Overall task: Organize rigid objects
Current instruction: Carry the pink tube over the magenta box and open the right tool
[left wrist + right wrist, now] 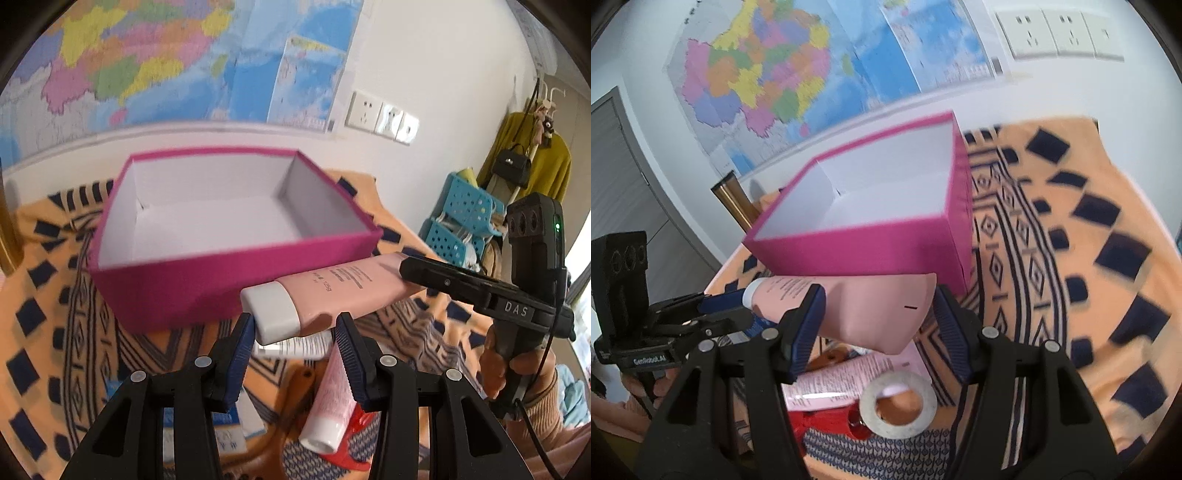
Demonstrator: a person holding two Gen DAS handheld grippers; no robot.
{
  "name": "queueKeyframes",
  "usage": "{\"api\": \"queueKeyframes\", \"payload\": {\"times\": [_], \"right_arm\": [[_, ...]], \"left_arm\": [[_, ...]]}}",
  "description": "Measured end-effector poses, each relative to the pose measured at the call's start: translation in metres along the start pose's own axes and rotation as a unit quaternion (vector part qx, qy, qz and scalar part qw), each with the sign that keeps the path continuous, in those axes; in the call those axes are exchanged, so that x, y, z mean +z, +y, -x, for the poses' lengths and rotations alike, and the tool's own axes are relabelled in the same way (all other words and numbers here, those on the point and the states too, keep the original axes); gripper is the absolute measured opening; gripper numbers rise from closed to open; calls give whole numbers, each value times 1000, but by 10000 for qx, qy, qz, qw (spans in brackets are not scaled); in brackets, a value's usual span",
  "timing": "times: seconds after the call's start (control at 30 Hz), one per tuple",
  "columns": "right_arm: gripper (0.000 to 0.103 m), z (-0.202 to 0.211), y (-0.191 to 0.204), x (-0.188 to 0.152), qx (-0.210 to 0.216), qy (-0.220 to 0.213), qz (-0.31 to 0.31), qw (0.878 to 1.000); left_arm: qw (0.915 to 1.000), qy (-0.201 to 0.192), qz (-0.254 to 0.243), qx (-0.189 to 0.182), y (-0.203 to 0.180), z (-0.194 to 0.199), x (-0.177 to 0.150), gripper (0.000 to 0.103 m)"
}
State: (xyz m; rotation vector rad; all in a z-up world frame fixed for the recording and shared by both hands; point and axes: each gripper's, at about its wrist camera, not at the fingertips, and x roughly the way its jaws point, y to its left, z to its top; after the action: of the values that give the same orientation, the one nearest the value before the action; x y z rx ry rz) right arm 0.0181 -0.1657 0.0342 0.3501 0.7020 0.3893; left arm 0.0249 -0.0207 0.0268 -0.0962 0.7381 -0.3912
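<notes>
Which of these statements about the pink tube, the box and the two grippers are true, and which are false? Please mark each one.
1. The magenta box has nothing inside it. True.
2. The pink tube lies on the cloth. False: it is held in the air in front of the box, the left gripper at its white cap end and the right gripper at its flat end.
3. Its white cap is missing. False: the cap is on.
4. A second pink tube lies on the patterned cloth below. True.
5. A tape ring sits inside the box. False: it lies on the cloth.
</notes>
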Motion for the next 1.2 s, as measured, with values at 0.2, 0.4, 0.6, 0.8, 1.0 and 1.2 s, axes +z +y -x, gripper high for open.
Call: {"api": "queueKeyframes", "payload": {"times": [0.2,0.4,0.6,0.8,1.0,1.2], "right_arm": [[63,1,7,23,-28,-236,225,9995],[63,-8,5,40,-47,-287,291,9992],[63,-19,3,49,-75,-262,276,9992],[63,-27,0,54,-99,-219,280,9993],[63,-34,-4,60,-132,-190,288,9993],[63,-43,-6,65,-208,-79,334,9992]], "left_arm": [[9998,-207,-16,71,2,3,17,45],[9995,-285,37,114,10,-1,31,45],[9994,-300,105,143,16,-7,38,45],[9994,-286,121,178,20,-14,45,45],[9994,-247,110,215,21,-20,48,45],[9995,-186,118,232,24,-27,52,45]]}}
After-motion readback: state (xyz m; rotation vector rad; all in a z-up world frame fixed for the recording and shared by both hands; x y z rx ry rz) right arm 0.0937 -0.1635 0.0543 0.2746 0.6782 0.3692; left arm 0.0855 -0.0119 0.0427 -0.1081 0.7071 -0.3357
